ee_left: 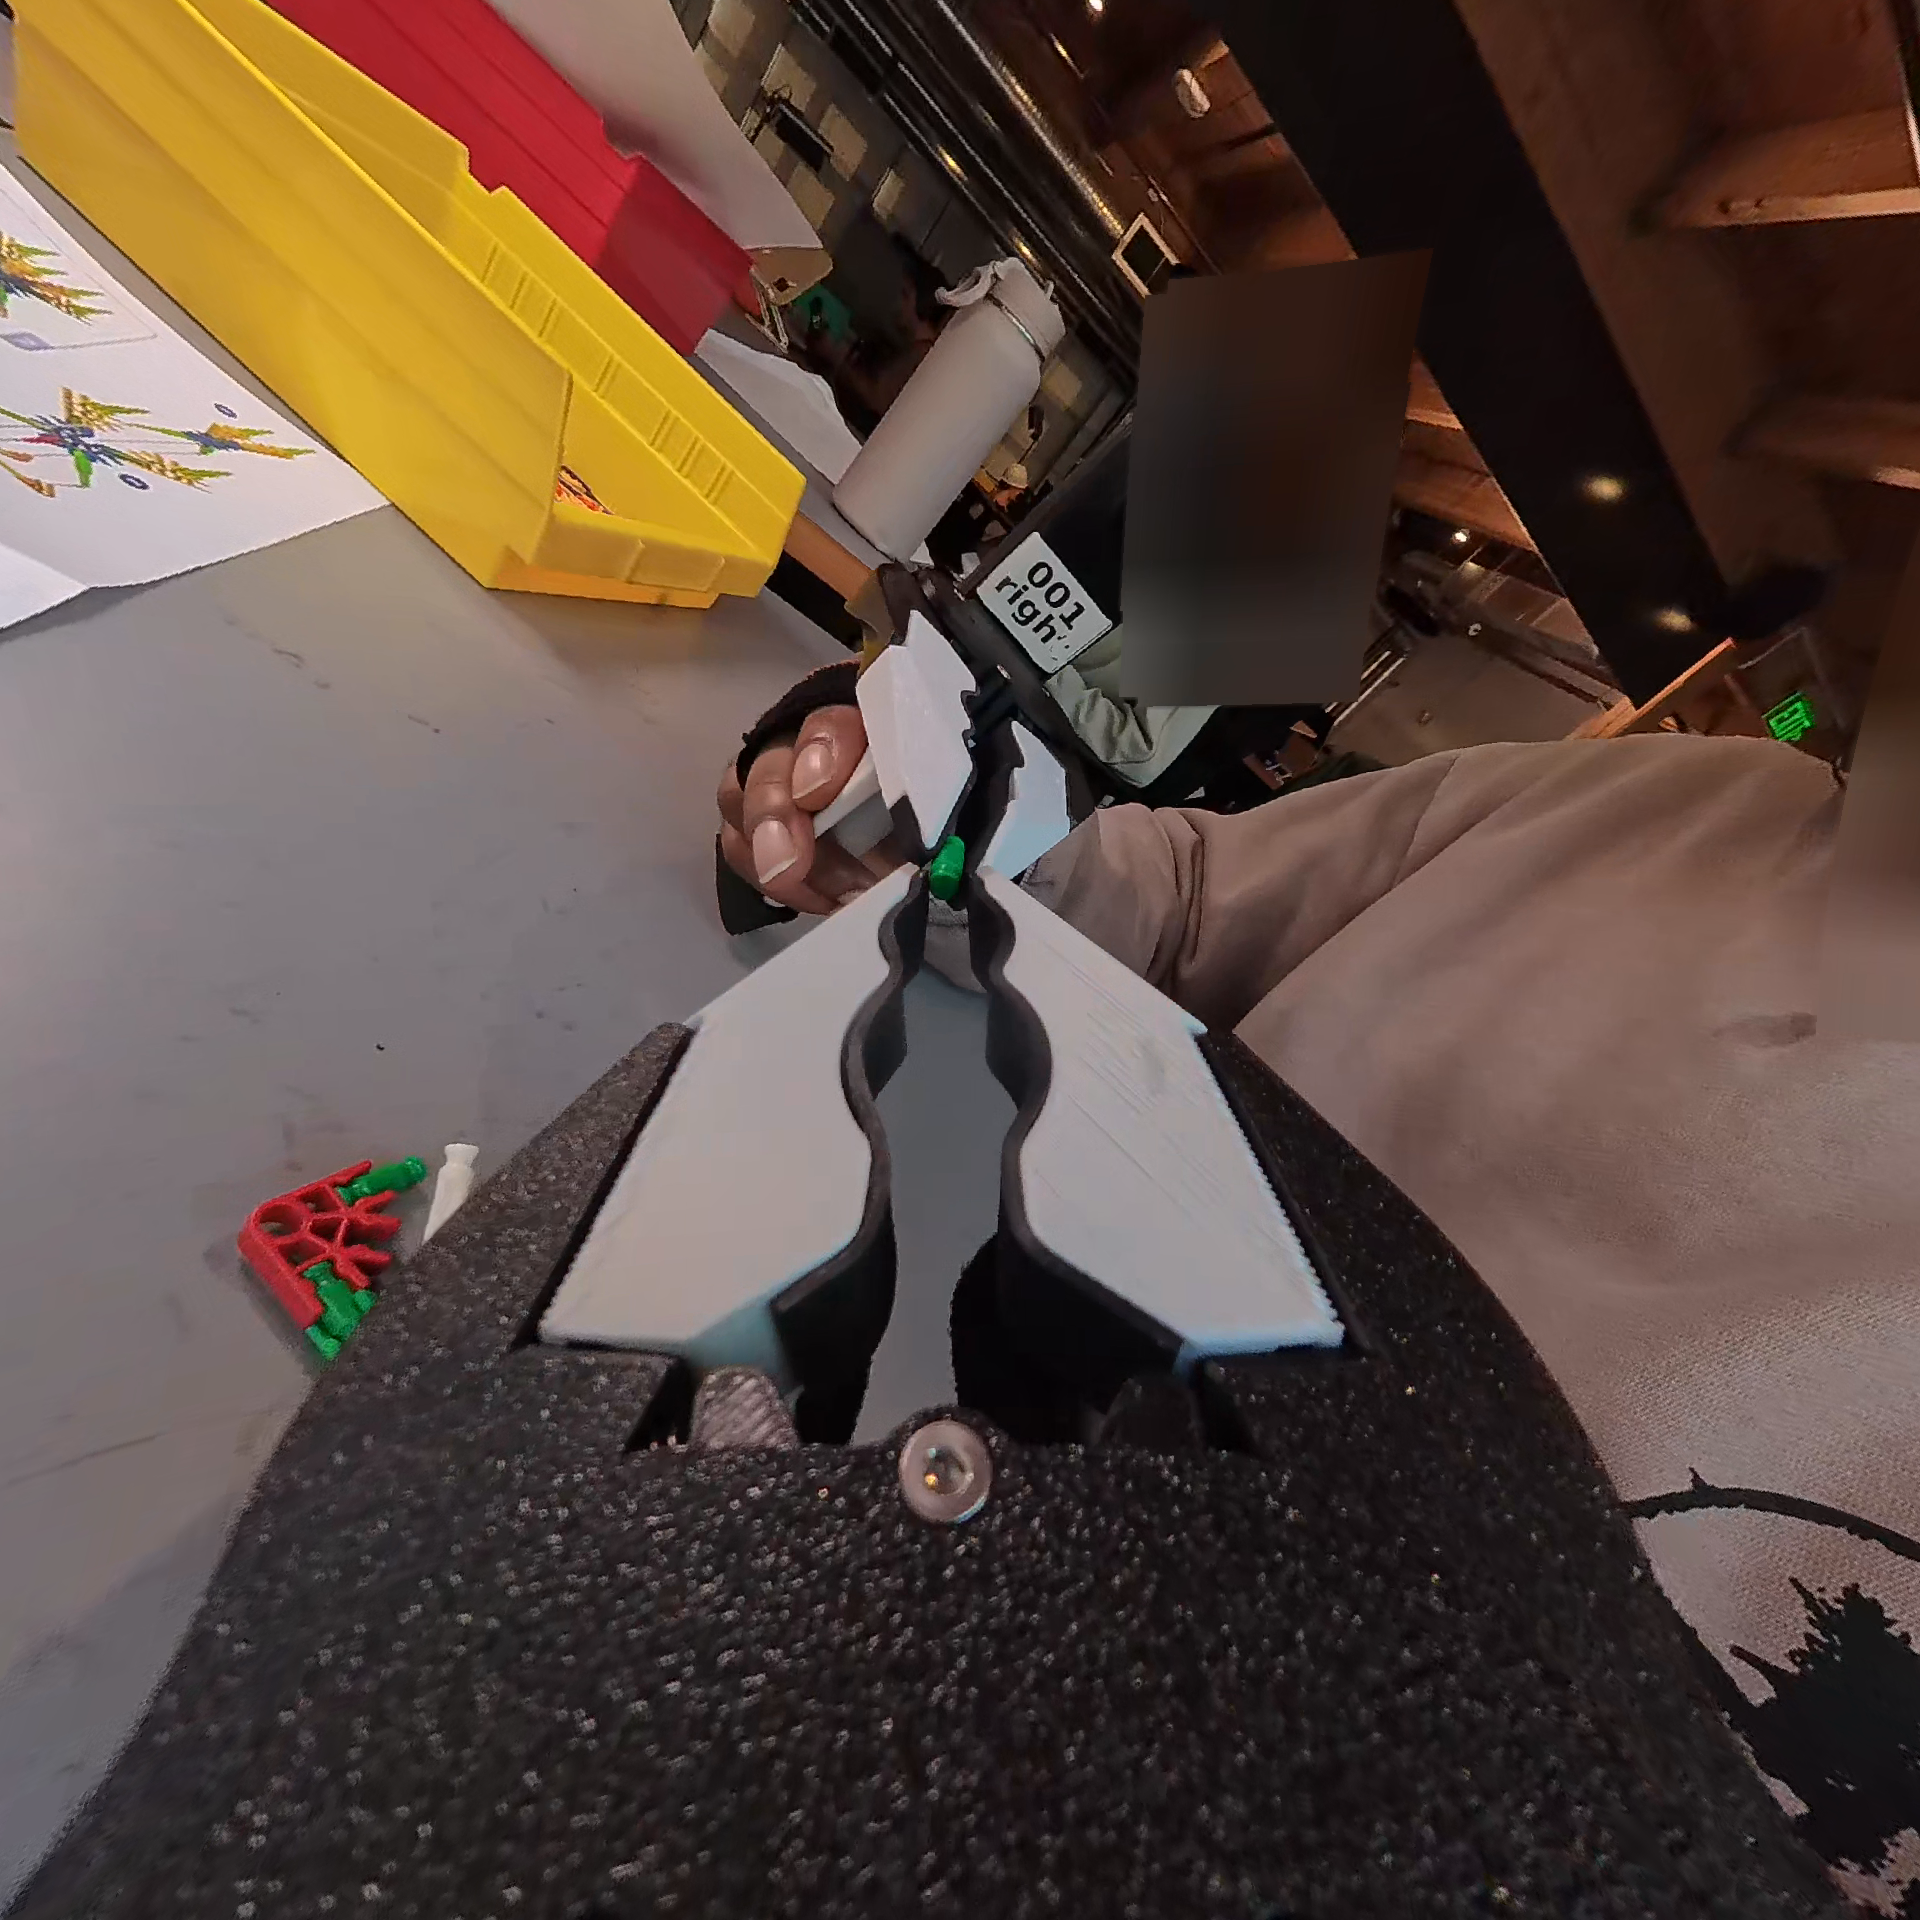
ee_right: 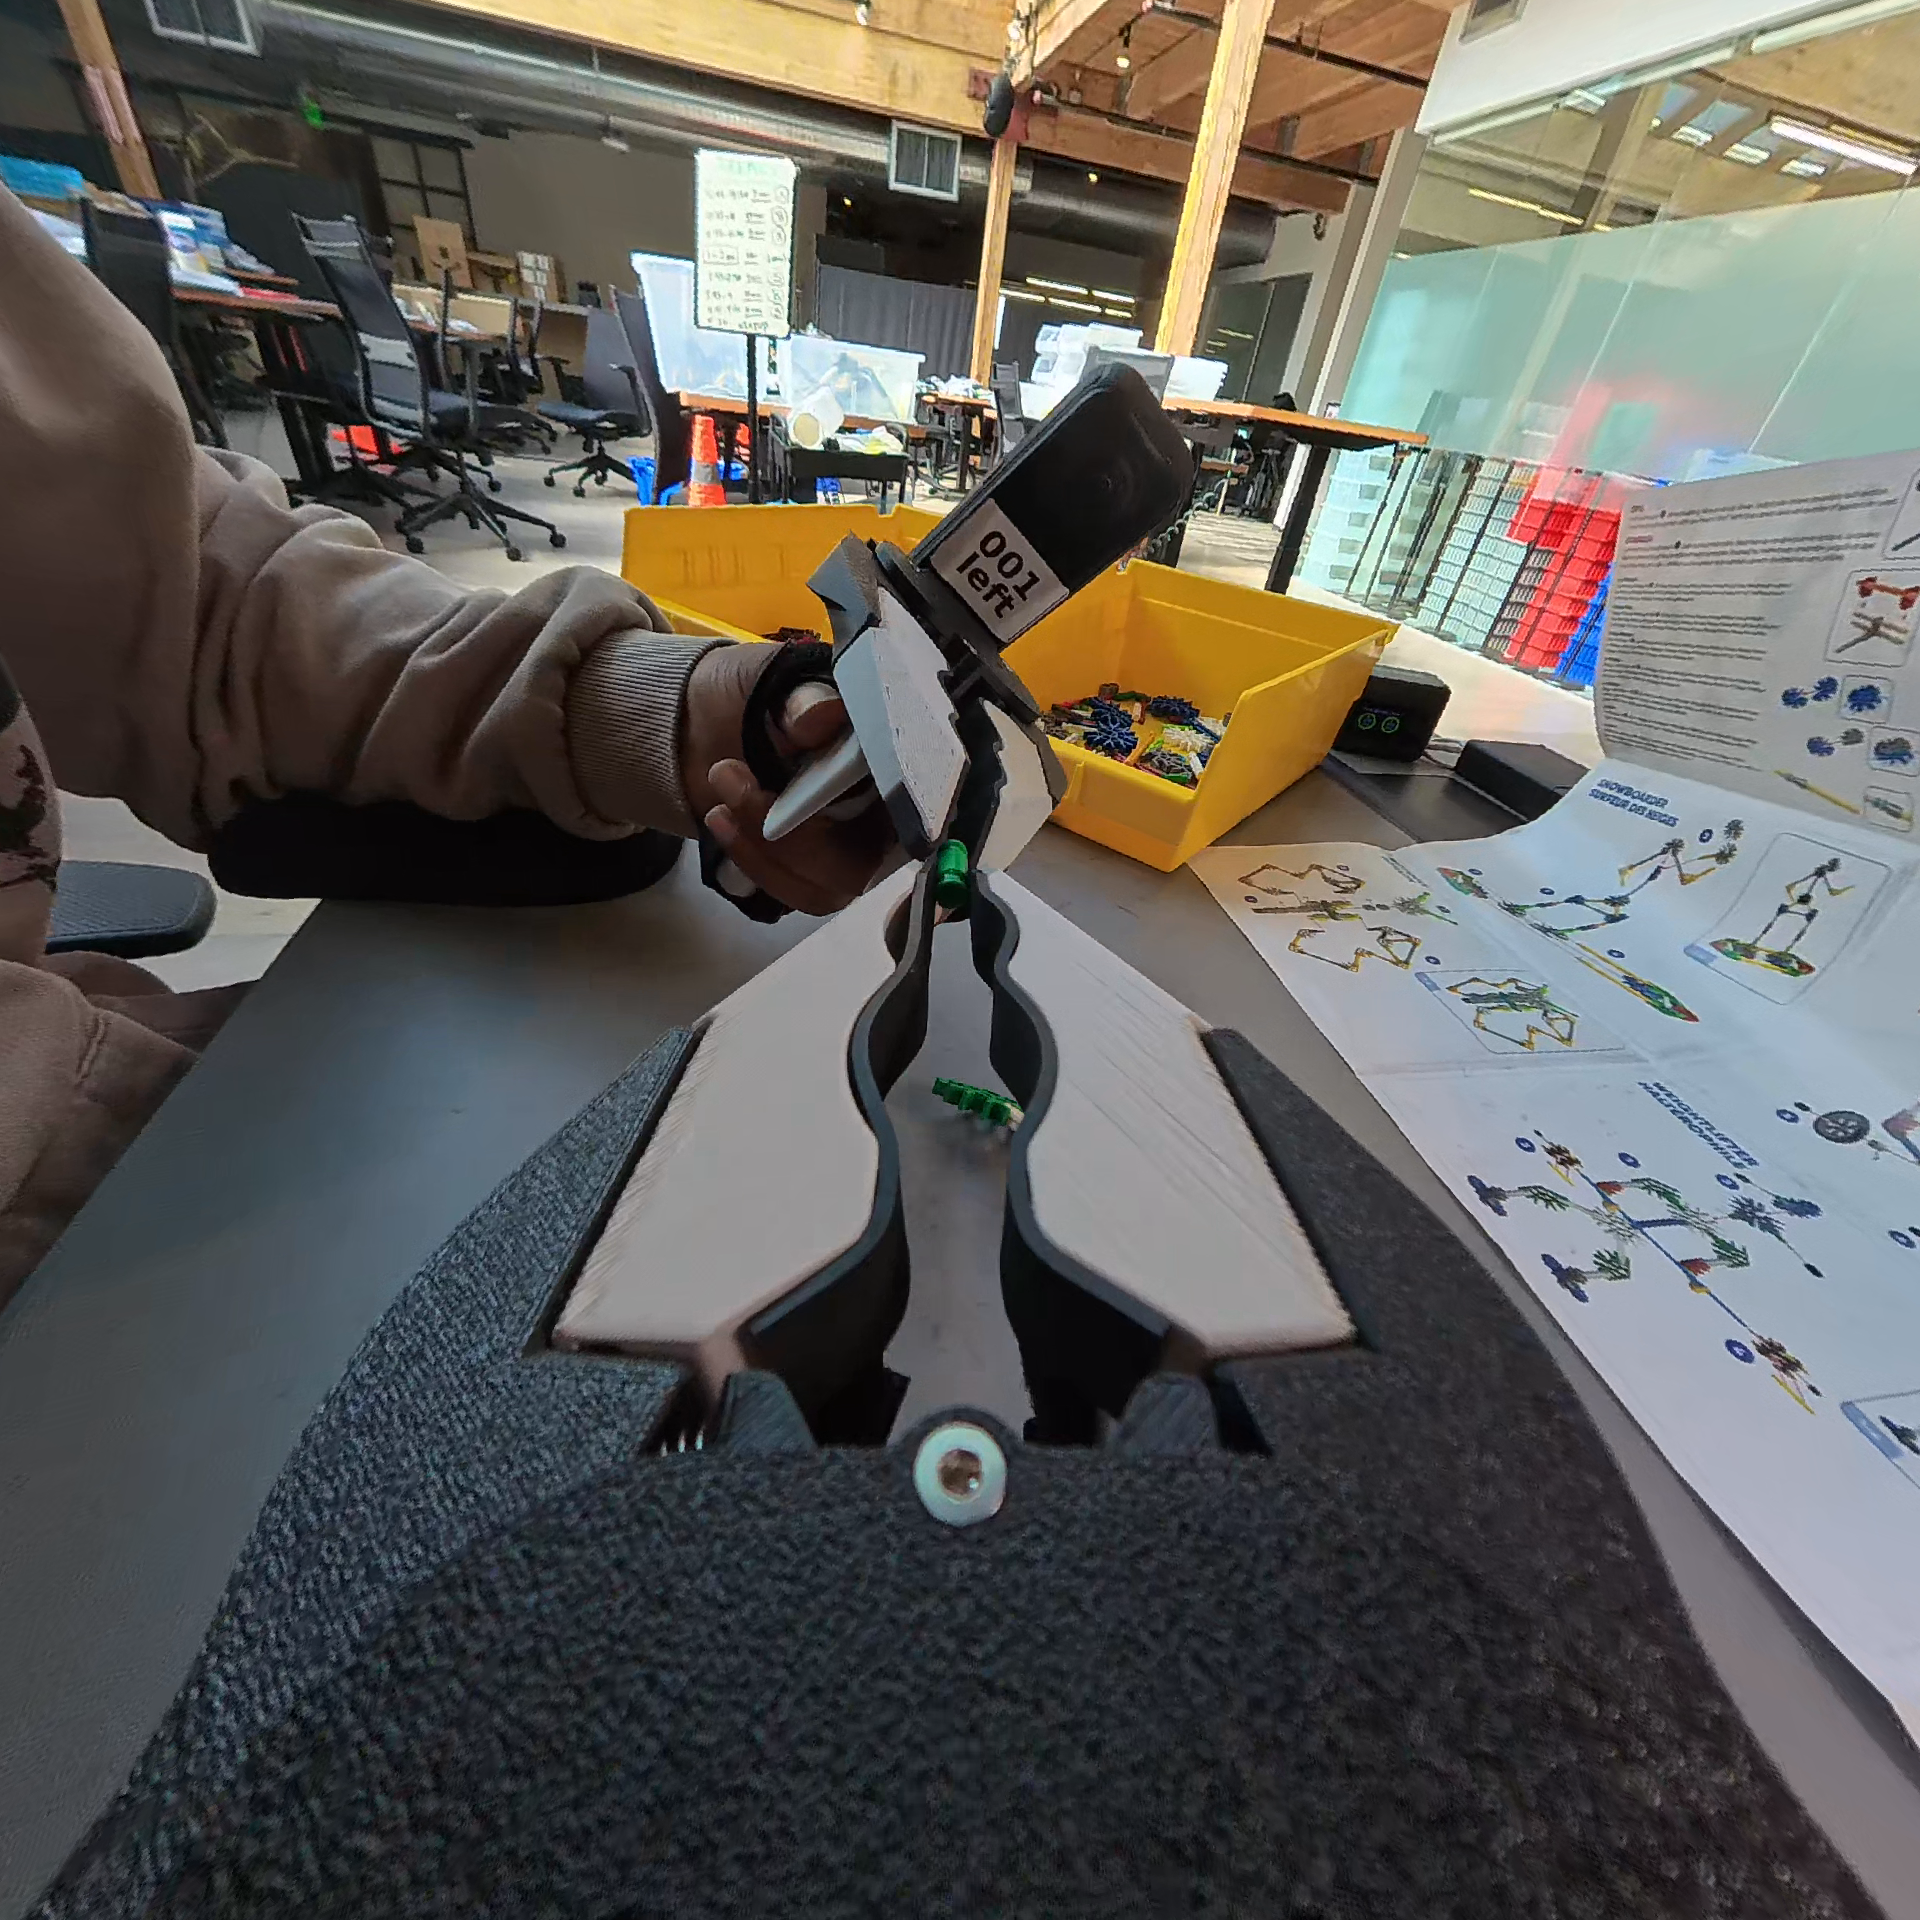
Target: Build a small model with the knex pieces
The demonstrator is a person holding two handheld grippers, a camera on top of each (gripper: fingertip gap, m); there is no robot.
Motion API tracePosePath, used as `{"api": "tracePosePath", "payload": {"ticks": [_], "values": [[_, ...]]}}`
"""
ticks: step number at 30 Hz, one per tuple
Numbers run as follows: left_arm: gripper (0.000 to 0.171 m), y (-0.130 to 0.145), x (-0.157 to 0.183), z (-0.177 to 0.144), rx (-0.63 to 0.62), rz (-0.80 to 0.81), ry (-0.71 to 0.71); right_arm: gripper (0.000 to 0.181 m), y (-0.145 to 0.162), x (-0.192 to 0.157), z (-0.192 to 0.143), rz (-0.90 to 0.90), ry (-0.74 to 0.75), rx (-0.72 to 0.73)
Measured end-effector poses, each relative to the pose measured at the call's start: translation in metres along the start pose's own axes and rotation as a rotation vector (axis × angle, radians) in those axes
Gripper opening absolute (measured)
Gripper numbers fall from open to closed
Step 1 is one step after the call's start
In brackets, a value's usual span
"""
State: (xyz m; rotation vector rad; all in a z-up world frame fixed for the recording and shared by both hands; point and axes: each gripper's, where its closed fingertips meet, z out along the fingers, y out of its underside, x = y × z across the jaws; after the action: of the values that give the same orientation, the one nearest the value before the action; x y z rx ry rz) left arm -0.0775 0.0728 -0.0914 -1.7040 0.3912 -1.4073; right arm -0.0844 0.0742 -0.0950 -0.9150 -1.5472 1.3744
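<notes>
Above the grey table (ee_right: 416,1091), both grippers' jaws pinch one short green rod (ee_left: 945,868) (ribbed).

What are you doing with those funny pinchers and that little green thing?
A person holds a gripper in each hand above a grey table. The left gripper and right gripper meet tip to tip, both pinching one small green rod. A red and green piece lies on the table, and a yellow bin of parts sits behind.
</notes>
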Motion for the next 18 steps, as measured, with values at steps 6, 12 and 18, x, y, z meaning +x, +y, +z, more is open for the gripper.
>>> {"api": "tracePosePath", "payload": {"ticks": [6,12,18], "values": [[0.003,-0.003,-0.006,-0.005,0.02,0.079,-0.068,0.009,0.005,0.005,0.0,-0.024,0.035,-0.026],[0.004,-0.075,-0.061,-0.134,0.093,0.559,-0.938,0.036,0.02,0.031,-0.005,0.039,0.139,-0.115],[0.005,-0.084,-0.086,-0.282,0.064,0.545,-1.608,0.036,0.033,0.037,-0.002,0.077,0.148,-0.192]]}}
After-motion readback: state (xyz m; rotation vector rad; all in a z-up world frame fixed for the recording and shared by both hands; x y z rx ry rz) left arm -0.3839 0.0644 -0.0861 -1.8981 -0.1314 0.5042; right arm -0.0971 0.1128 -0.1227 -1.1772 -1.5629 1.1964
